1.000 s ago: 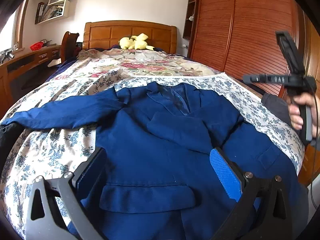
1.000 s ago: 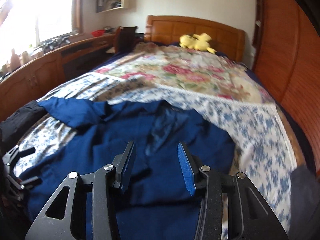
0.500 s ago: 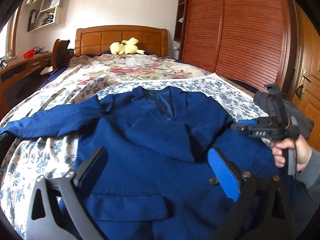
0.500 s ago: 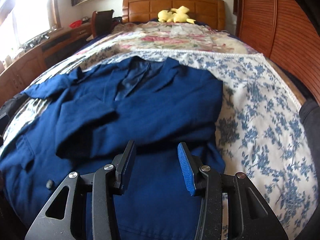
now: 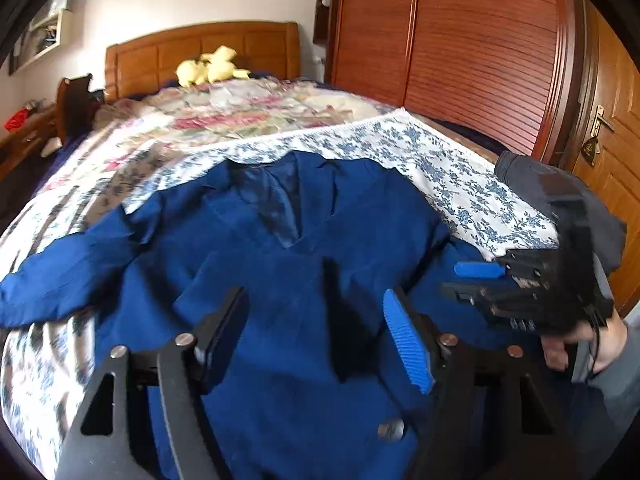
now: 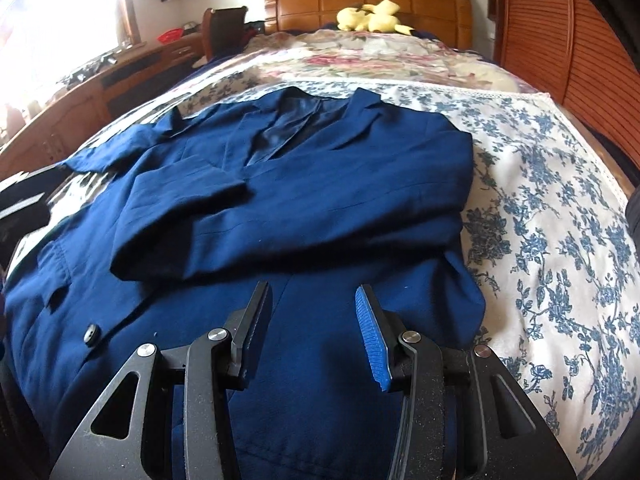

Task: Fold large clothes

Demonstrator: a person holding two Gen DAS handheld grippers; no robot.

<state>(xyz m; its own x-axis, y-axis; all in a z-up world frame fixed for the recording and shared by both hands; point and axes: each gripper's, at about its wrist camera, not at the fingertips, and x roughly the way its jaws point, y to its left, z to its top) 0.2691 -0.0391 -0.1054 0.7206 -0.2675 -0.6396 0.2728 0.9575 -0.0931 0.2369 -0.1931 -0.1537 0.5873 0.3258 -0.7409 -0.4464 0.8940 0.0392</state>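
A navy blue suit jacket [image 5: 288, 264] lies front up on the bed, also seen in the right wrist view [image 6: 304, 184]. Its right sleeve is folded across the chest; its left sleeve [image 5: 60, 276] stretches out to the left. My left gripper [image 5: 316, 332] is open and empty above the jacket's lower front. My right gripper [image 6: 312, 320] is open and empty over the jacket's lower right part; it also shows at the right of the left wrist view [image 5: 472, 280], low beside the jacket's right edge.
The bed carries a blue-flowered sheet [image 6: 552, 216] and a rose-patterned quilt [image 5: 248, 108]. A yellow plush toy [image 6: 372, 16] lies by the wooden headboard. A wooden wardrobe [image 5: 460, 48] stands at the right, a desk [image 6: 100, 88] at the left. A dark garment [image 5: 560, 200] lies at the bed's right edge.
My right gripper has come down from above to beside the jacket's right edge. My left gripper has moved forward and right over the jacket. Both stayed open.
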